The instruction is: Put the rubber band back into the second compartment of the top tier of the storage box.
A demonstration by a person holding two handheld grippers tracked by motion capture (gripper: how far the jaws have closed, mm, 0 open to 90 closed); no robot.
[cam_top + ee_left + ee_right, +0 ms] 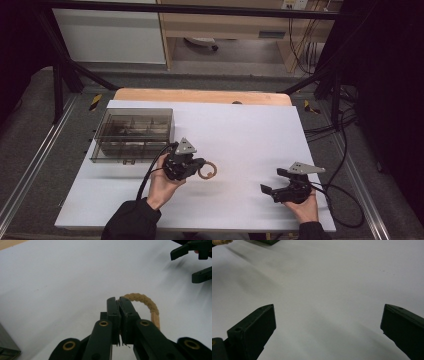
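Observation:
A tan braided rope ring (208, 171) hangs just above the white board, a little left of its middle. My left gripper (199, 168) is shut on the ring's near side. In the left gripper view the two jaws (119, 302) are pressed together on the ring (150, 306), which curves out to their right. My right gripper (271, 181) is held near the board's front right with its jaws wide apart and nothing between them; the right gripper view shows bare board between its jaws (328, 315). The left gripper view has that open right gripper (192, 263) at its top right.
A smoky transparent box (132, 135) with several compartments stands at the back left of the white board (250, 125), close behind my left hand. A wooden table edge (200, 95) runs behind the board. Cables (340, 195) trail off the right side.

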